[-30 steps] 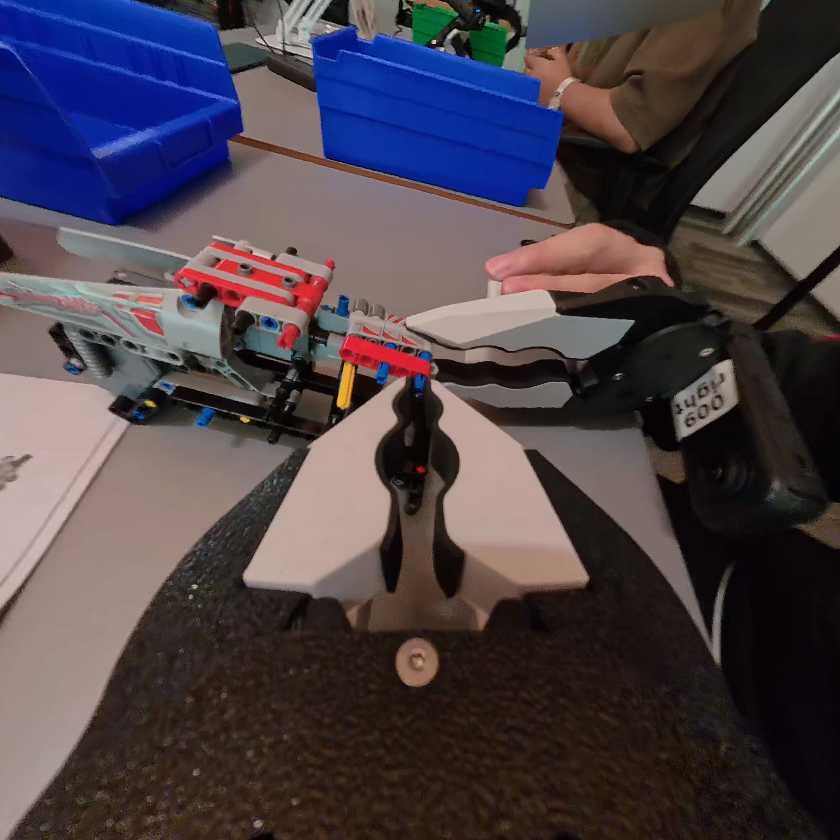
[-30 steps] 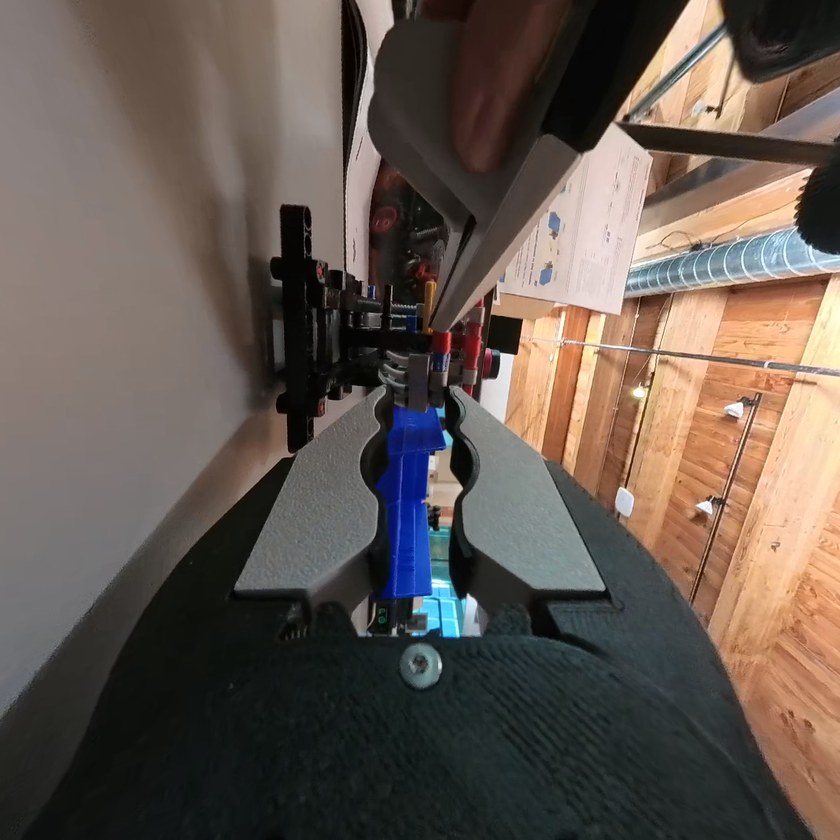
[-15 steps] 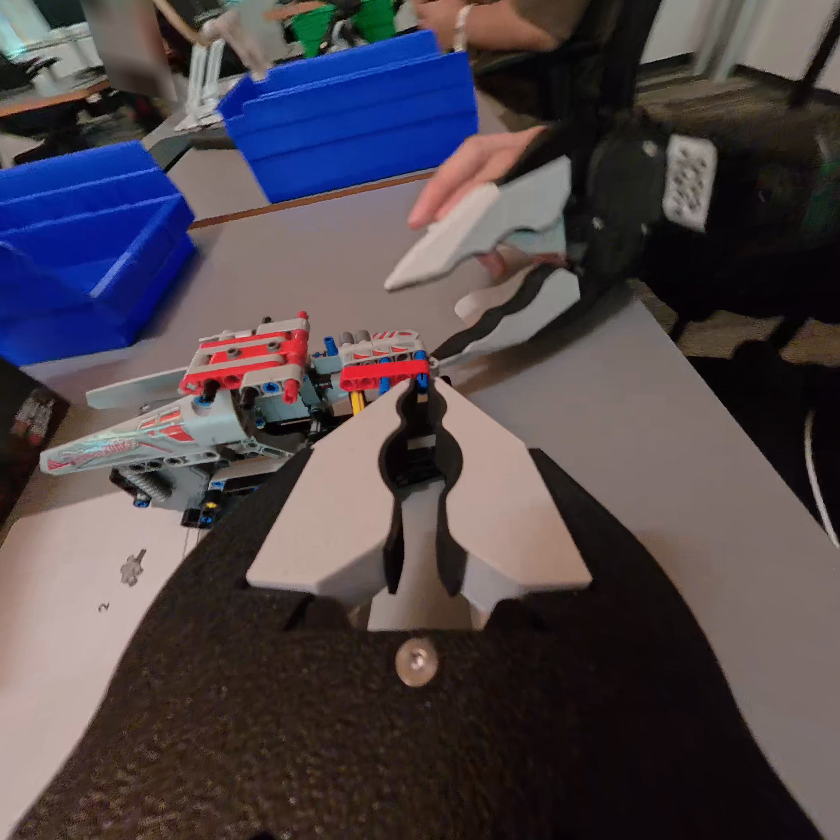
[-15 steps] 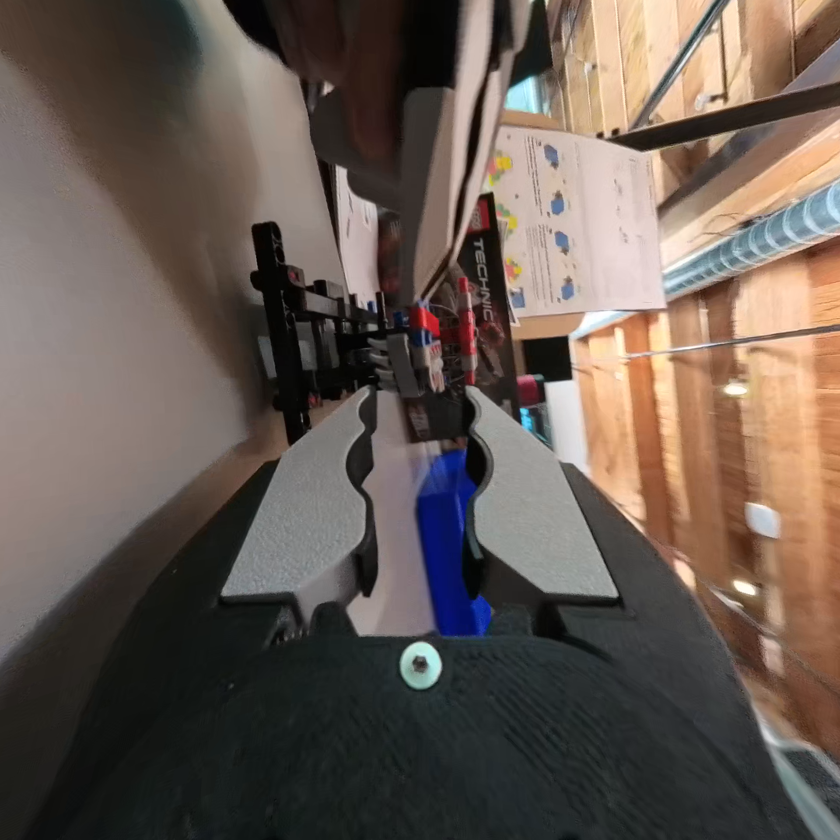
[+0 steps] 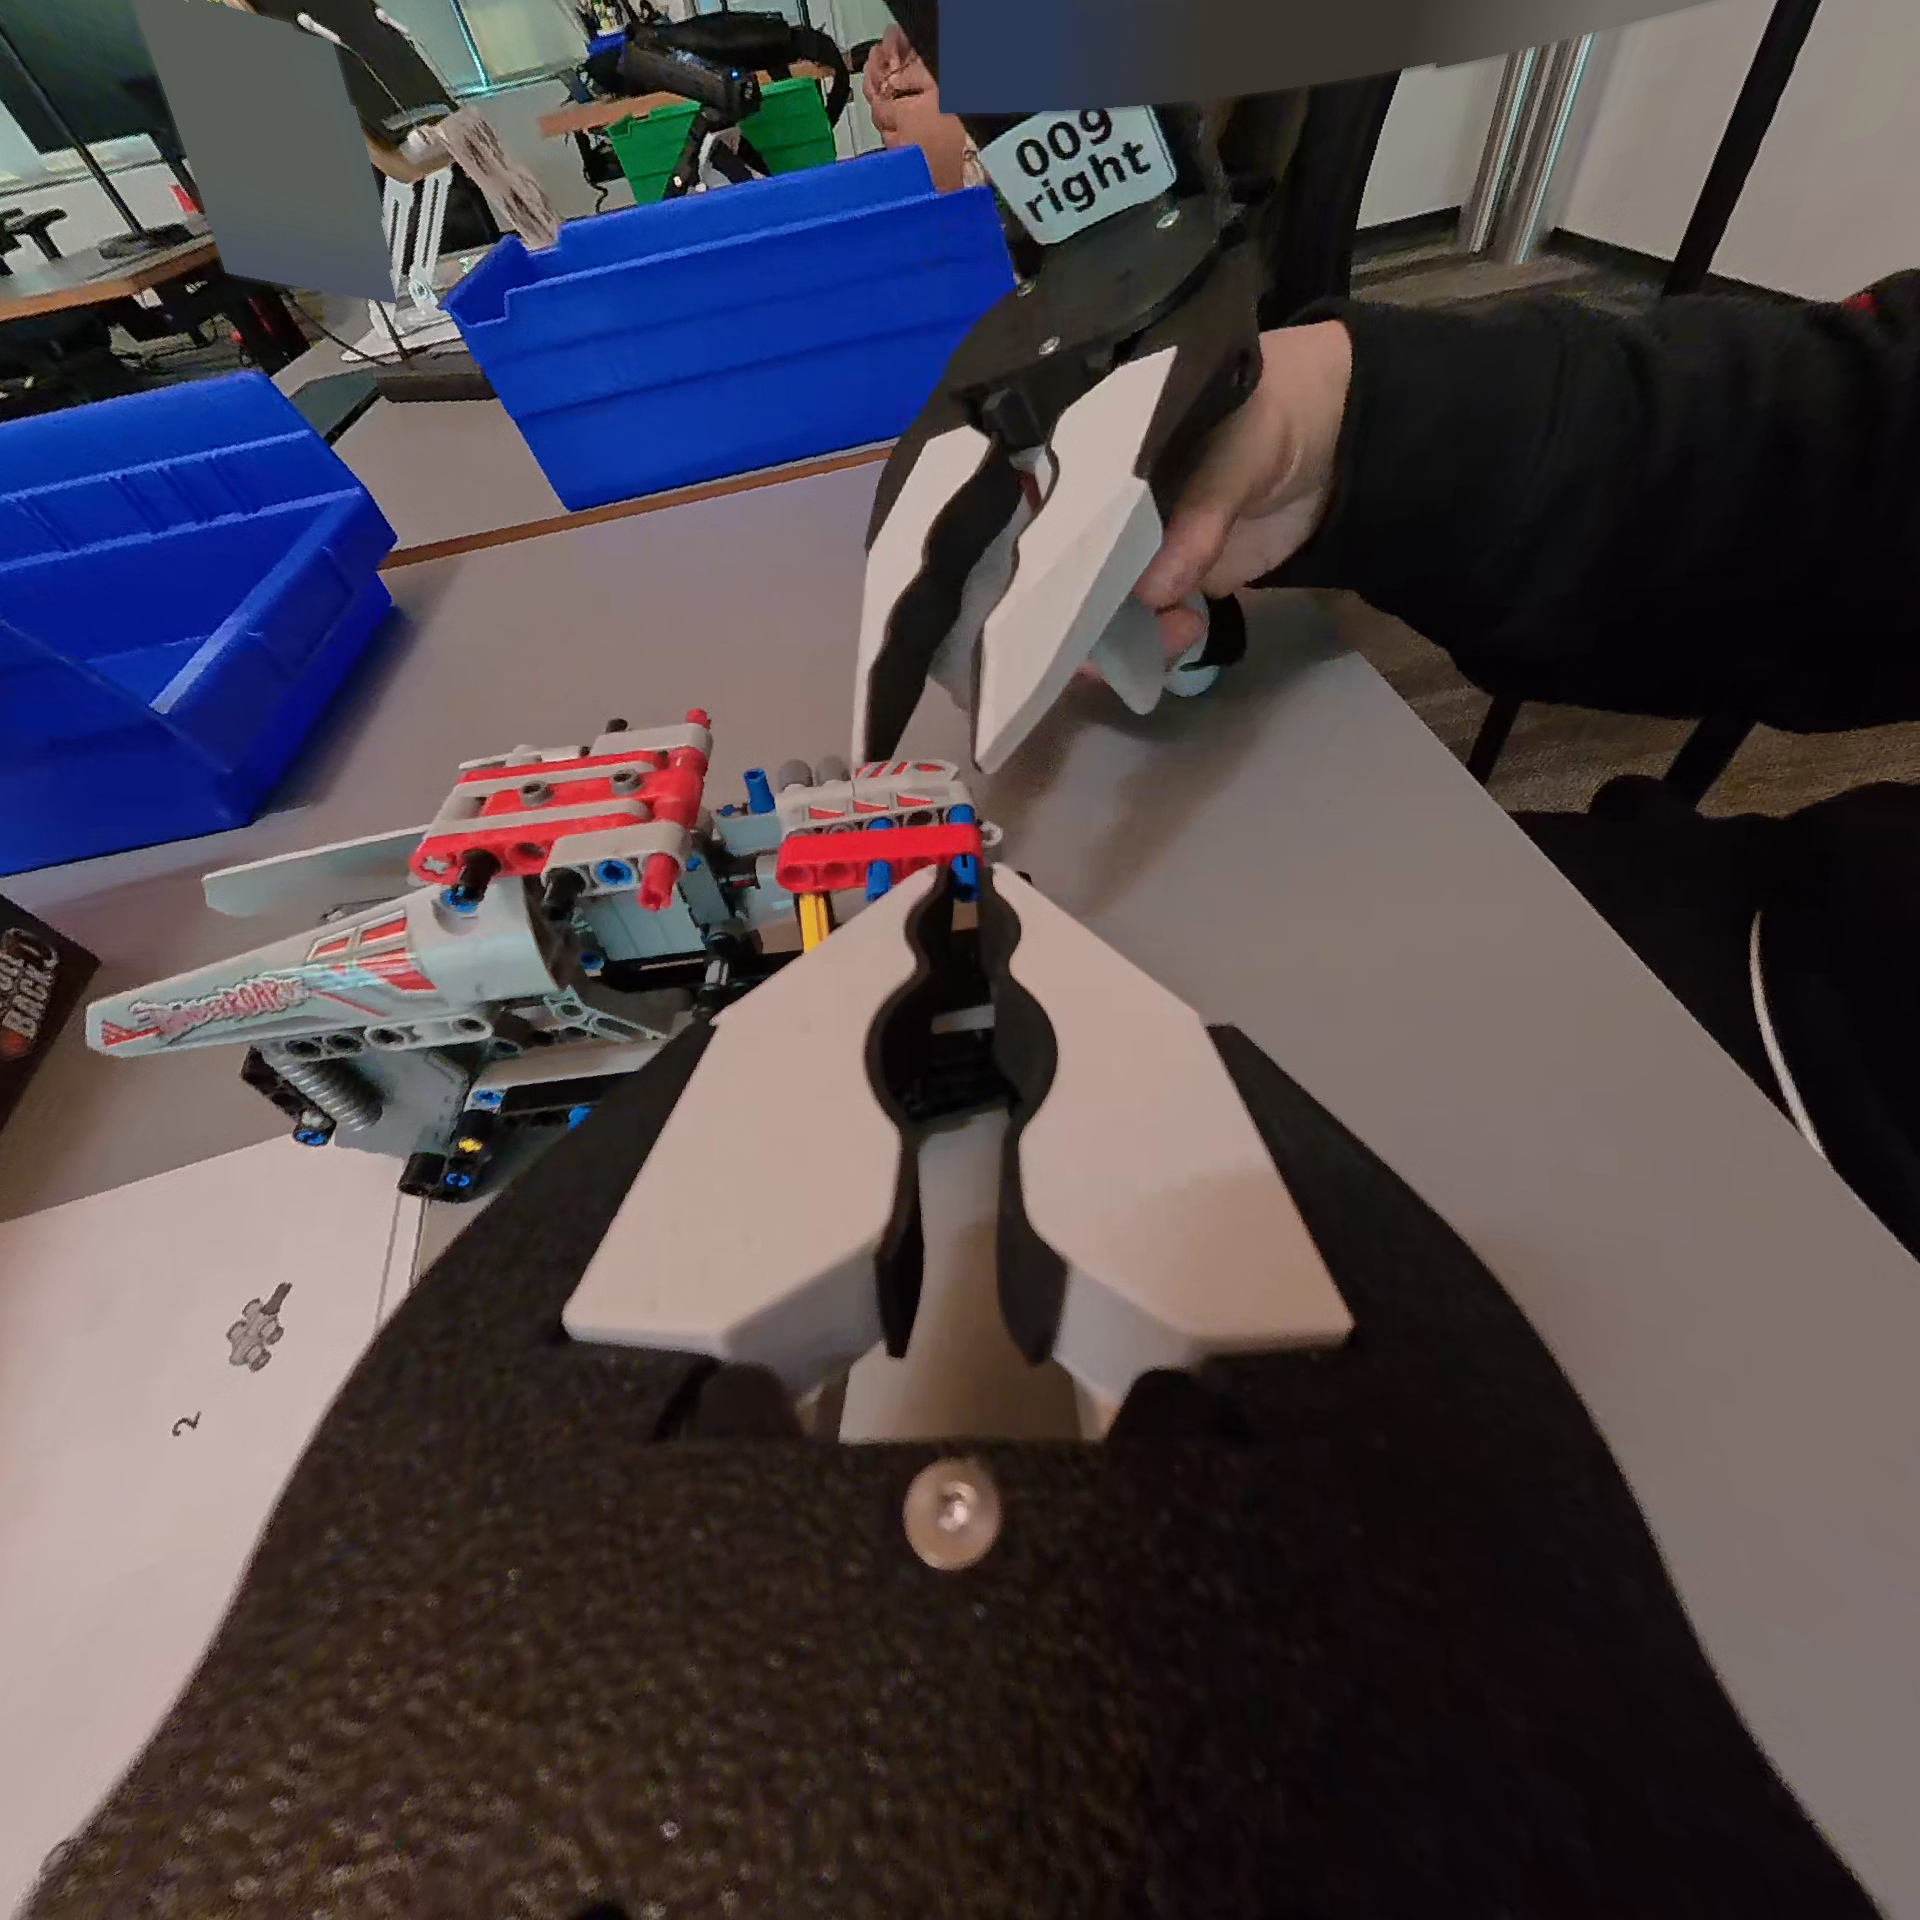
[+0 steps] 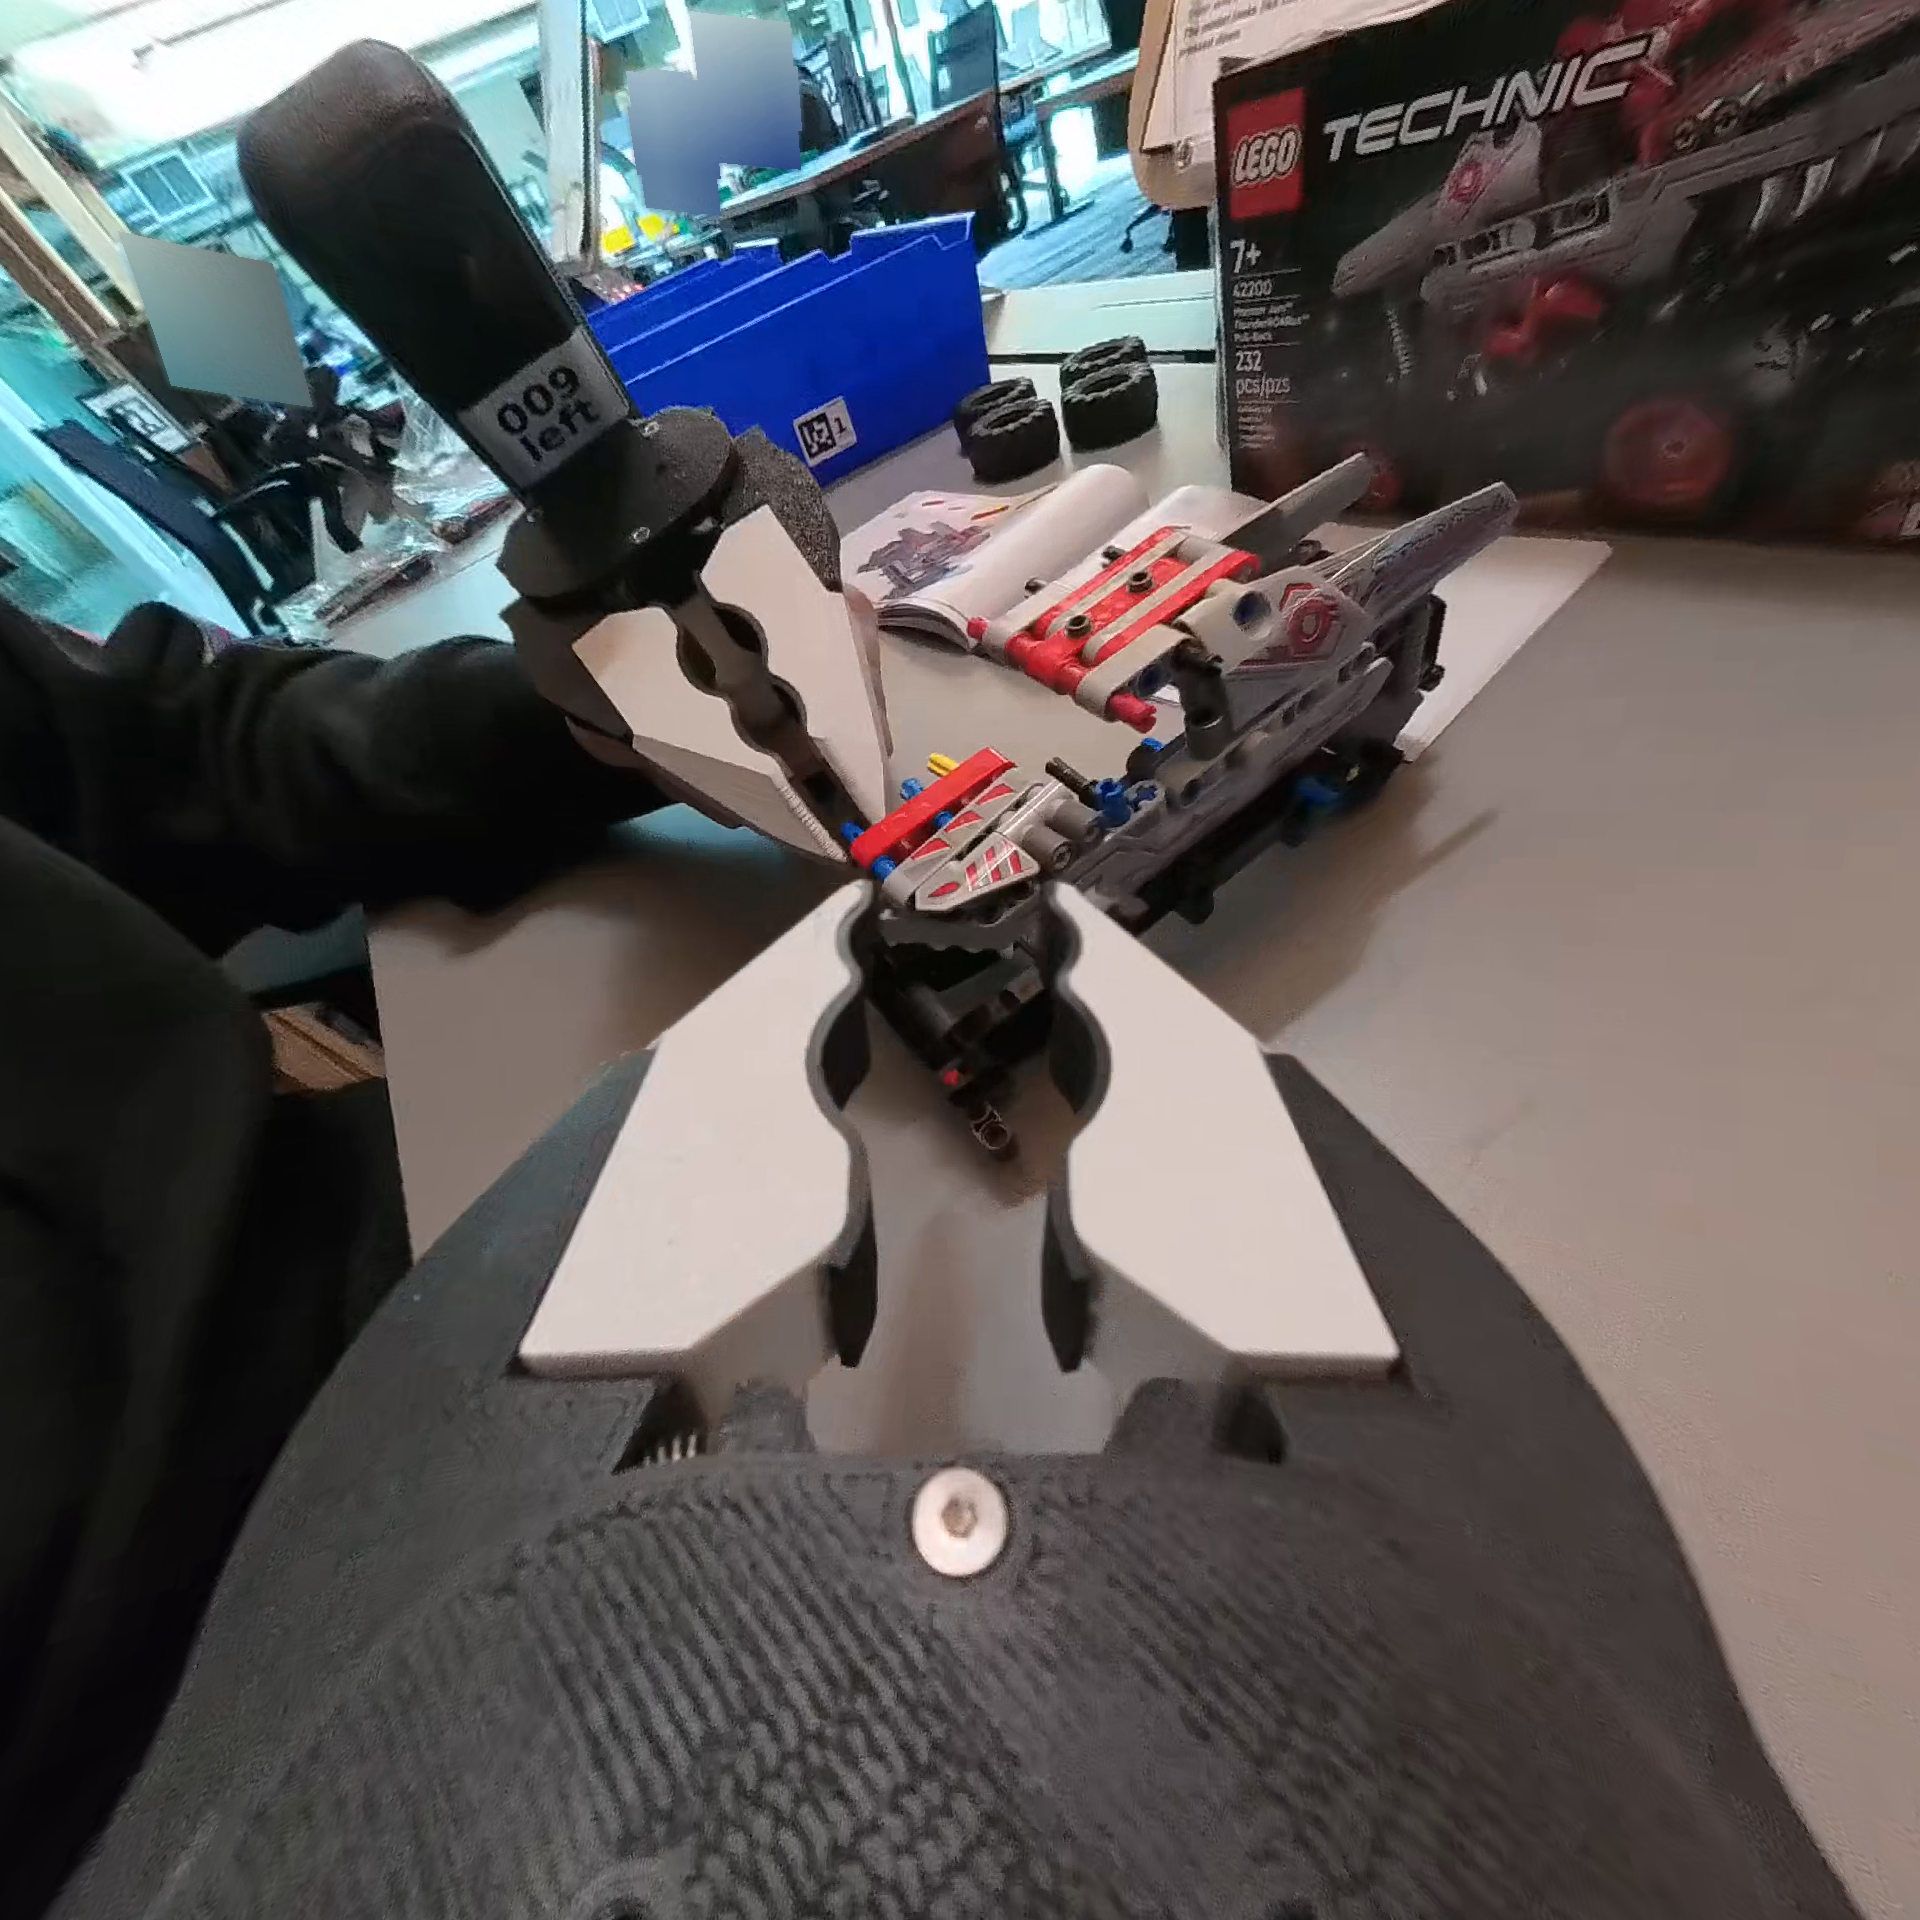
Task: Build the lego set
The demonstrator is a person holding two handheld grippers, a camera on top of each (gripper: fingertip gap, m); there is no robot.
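Observation:
The grey and red lego model (image 5: 499,935) lies on the grey table (image 5: 1299,987), its pointed nose to the left. It also shows in the right wrist view (image 6: 1226,748). My left gripper (image 5: 964,883) is shut on a blue pin at the end of the red beam (image 5: 878,857) at the model's rear. In the right wrist view, my left gripper (image 6: 847,831) comes in from the left. My right gripper (image 6: 961,904) is open, with the model's rear grey panels between its tips. In the left wrist view, my right gripper (image 5: 930,753) points down just above that rear end.
Two blue bins (image 5: 727,332) (image 5: 156,582) stand at the back. A white instruction sheet (image 5: 187,1351) lies front left. The set's box (image 6: 1558,260), several black tyres (image 6: 1049,410) and an open booklet (image 6: 966,561) lie beyond the model. The table edge is close on the right. Left and right tips are no more than a few centimetres apart.
My right gripper let go of the model's rear, opened, and swung up from lying sideways to pointing down over it. My left gripper stayed shut at the red beam.

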